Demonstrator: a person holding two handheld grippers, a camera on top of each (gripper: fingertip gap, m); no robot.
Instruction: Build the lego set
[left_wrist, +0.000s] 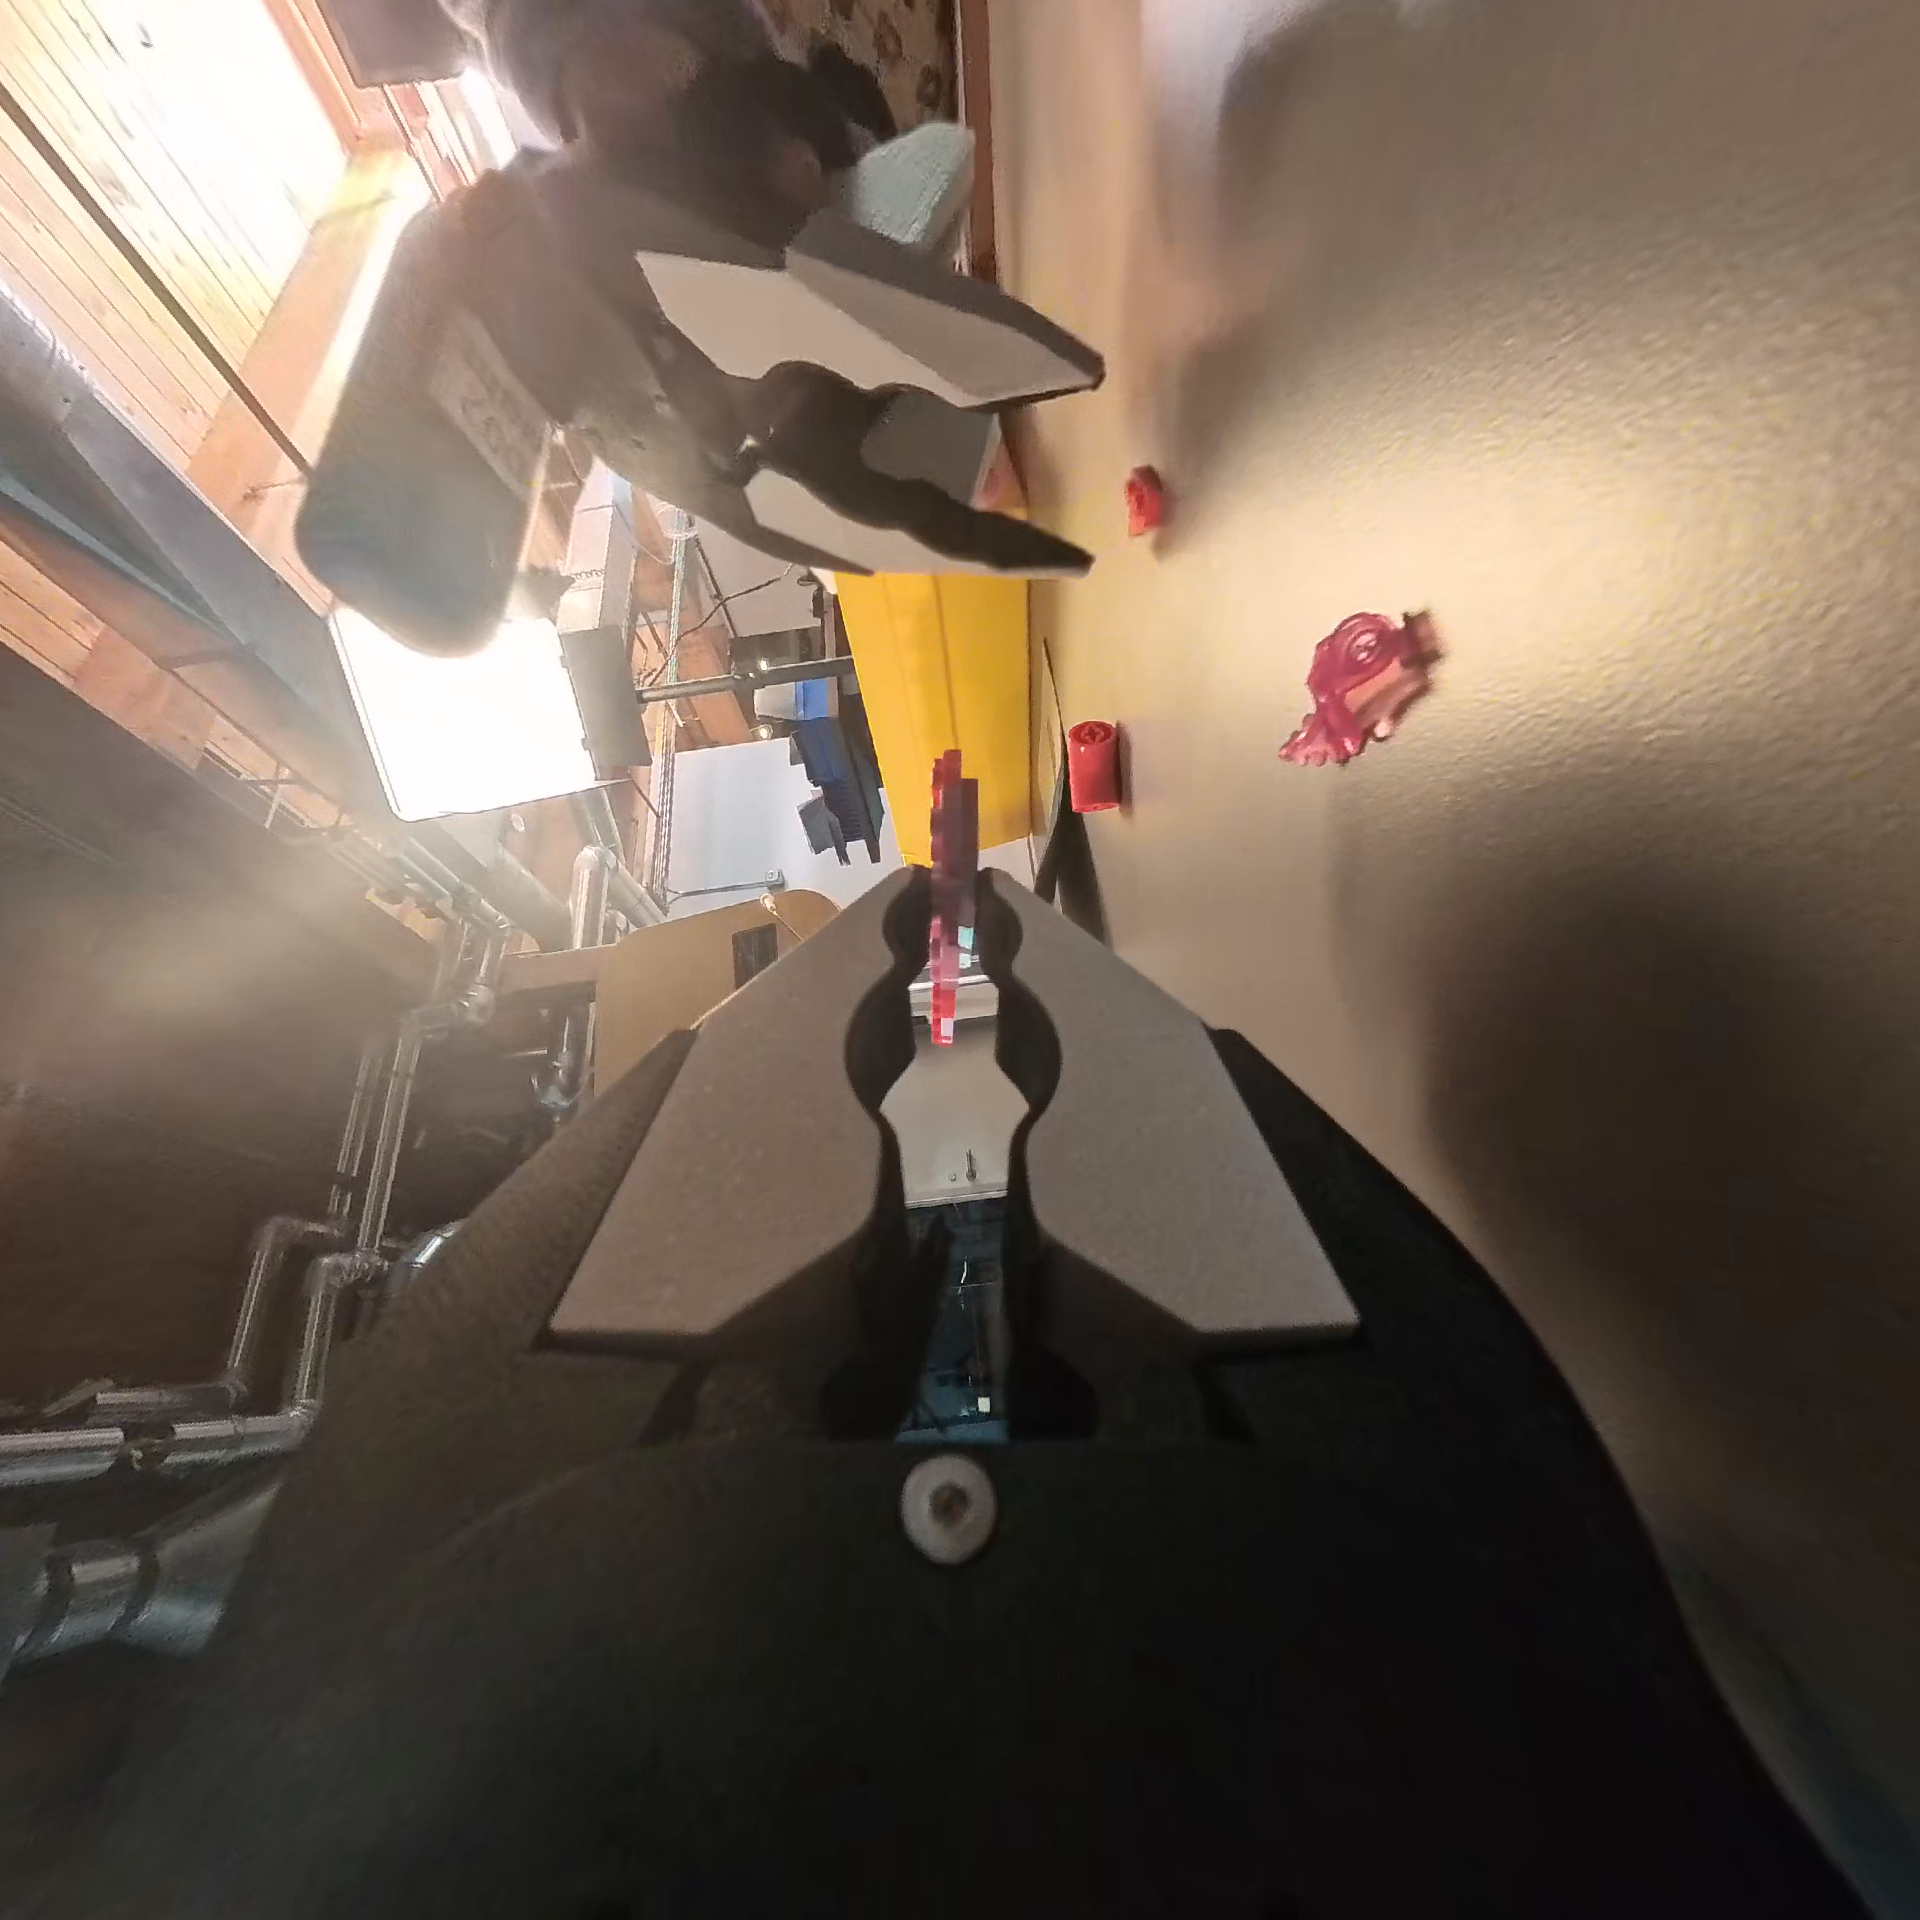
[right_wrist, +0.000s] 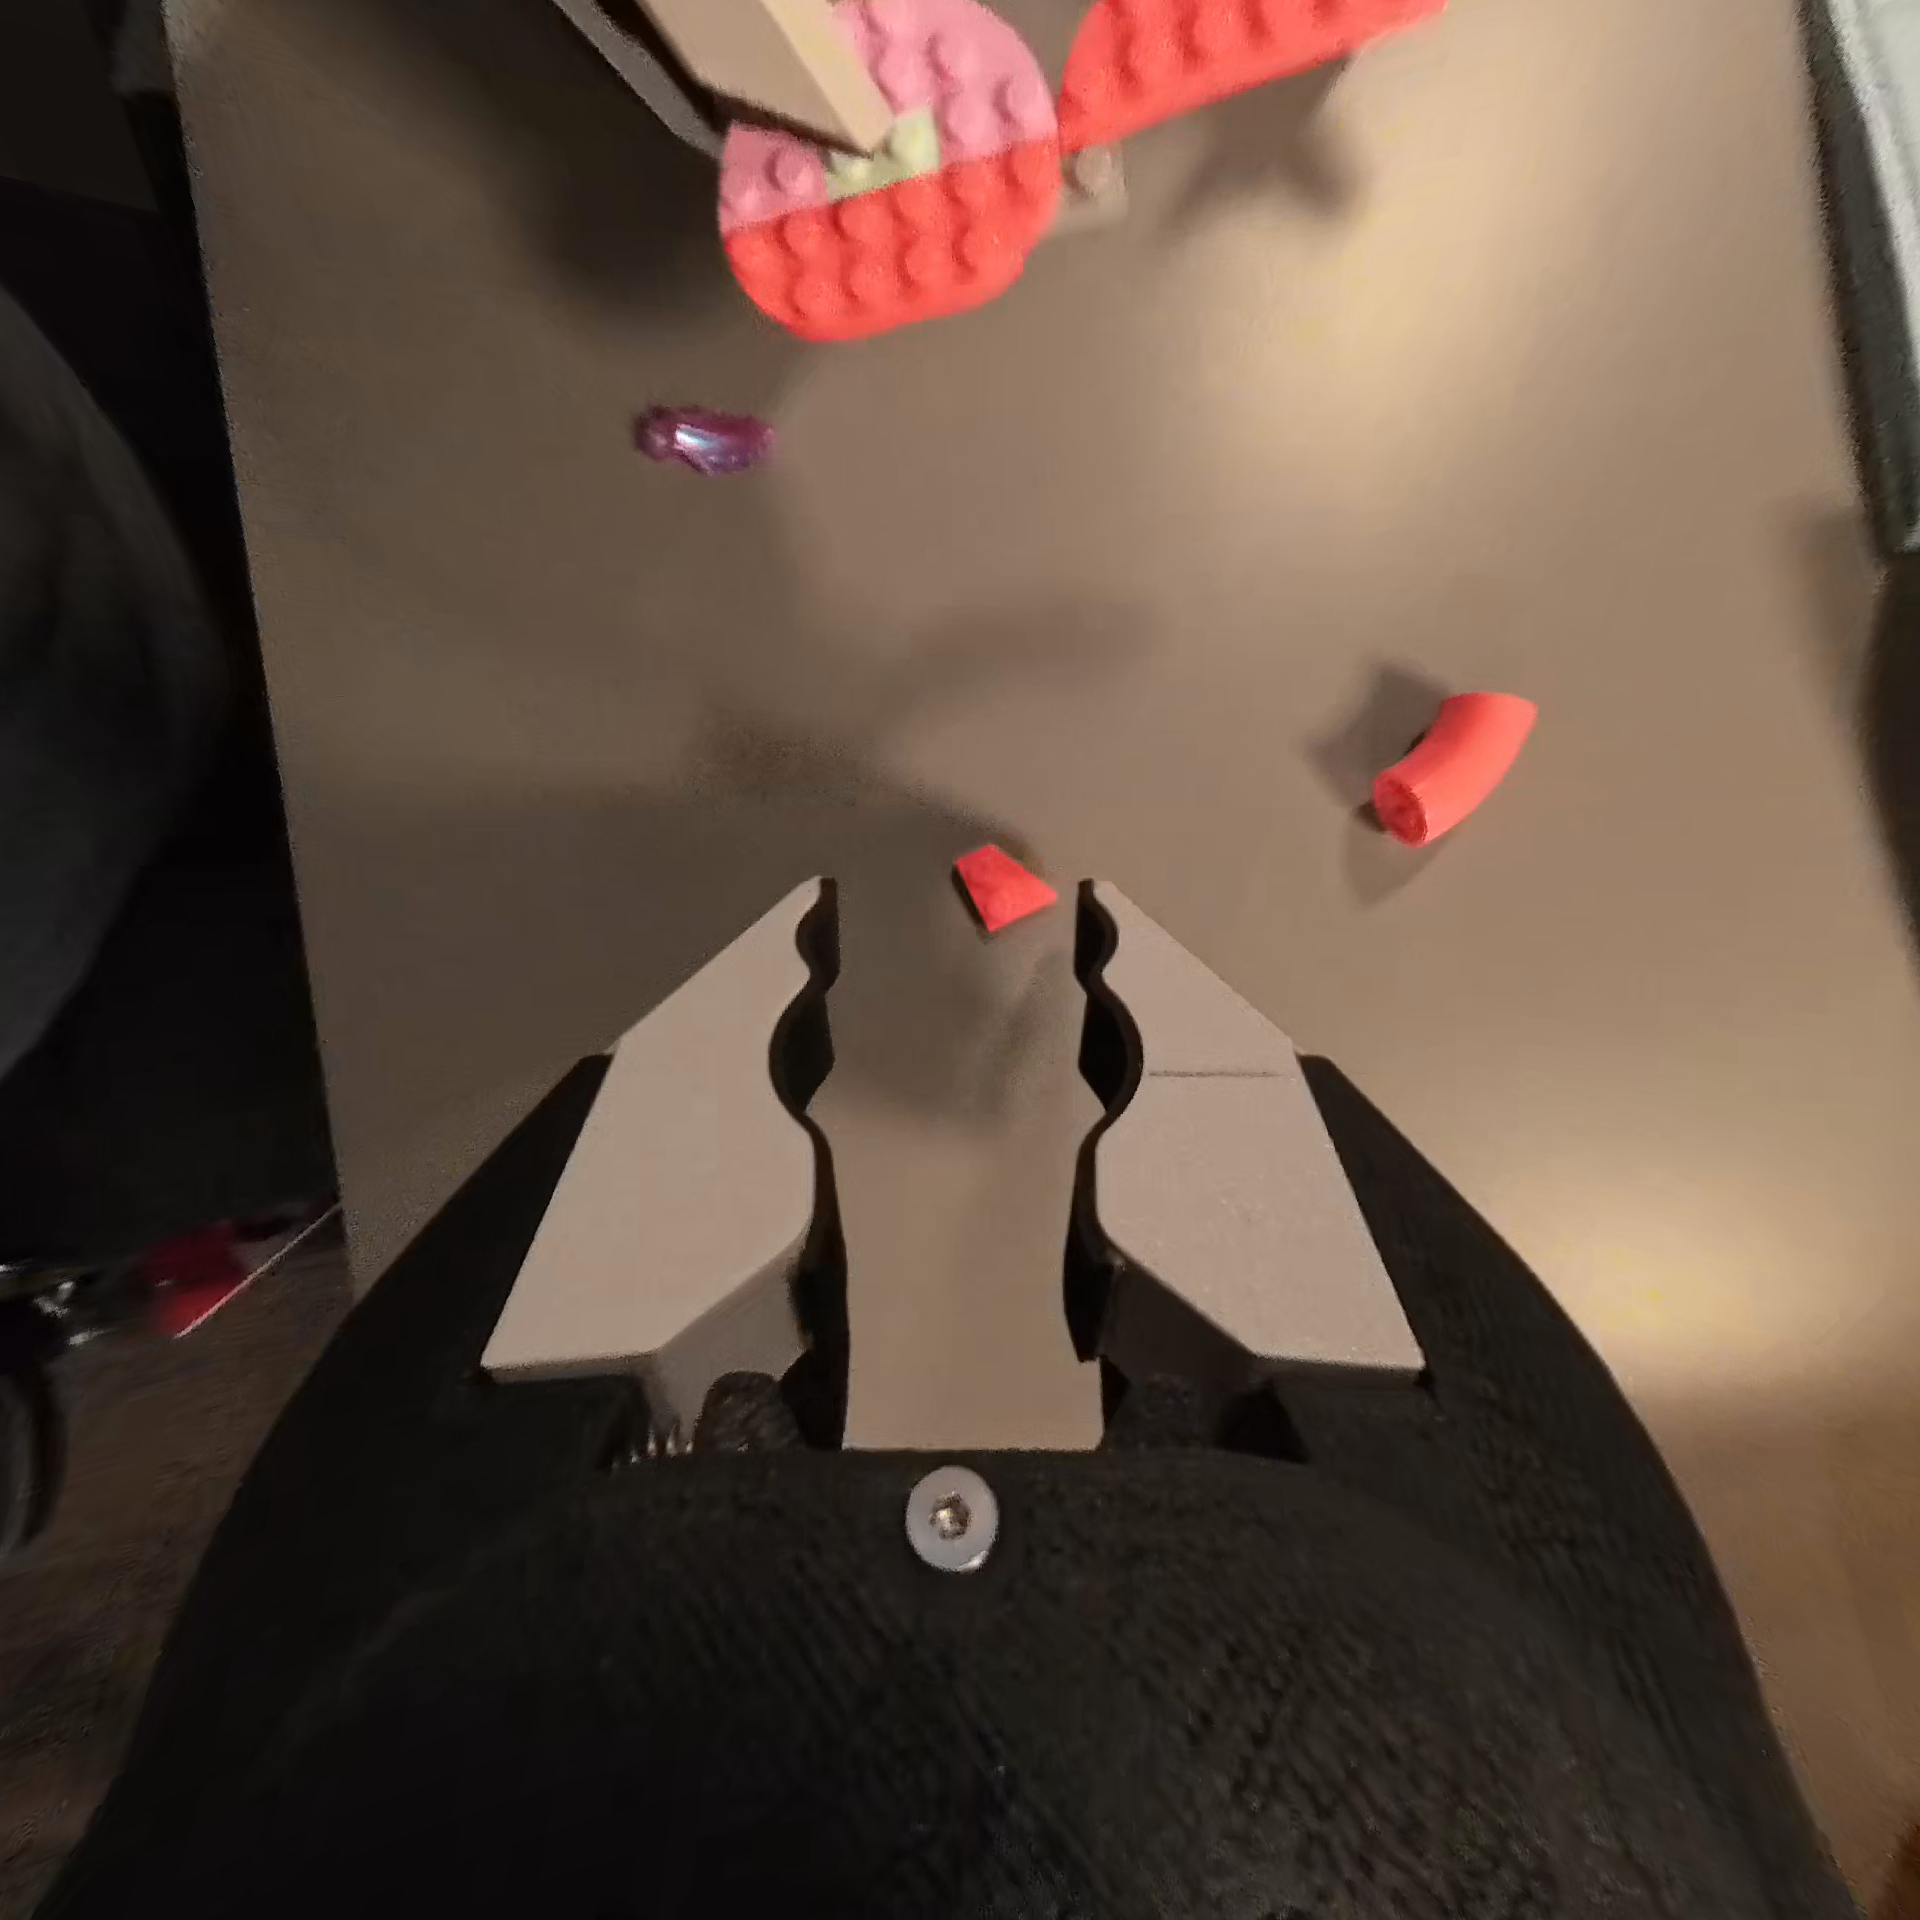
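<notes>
My left gripper (left_wrist: 951, 883) is shut on a flat studded plate assembly (left_wrist: 951, 831), seen edge-on and held above the beige table (left_wrist: 1558, 416). In the right wrist view the assembly (right_wrist: 883, 229) shows red and pink rounded plates with a pale green centre, gripped by the left fingers (right_wrist: 790, 83). My right gripper (right_wrist: 956, 894) is open and empty, low over the table (right_wrist: 1143, 520). A small red wedge piece (right_wrist: 1003, 883) lies just ahead between its fingertips, untouched. The right gripper also shows in the left wrist view (left_wrist: 1091, 462), open near a small red piece (left_wrist: 1145, 499).
A red curved tube (right_wrist: 1455, 769) lies to the right and a purple translucent piece (right_wrist: 704, 442) further ahead on the left. It also shows in the left wrist view (left_wrist: 1361, 686), near the red tube (left_wrist: 1094, 764). A yellow box (left_wrist: 935, 675) stands past the table's edge. Left tips to right tips: about 10 cm.
</notes>
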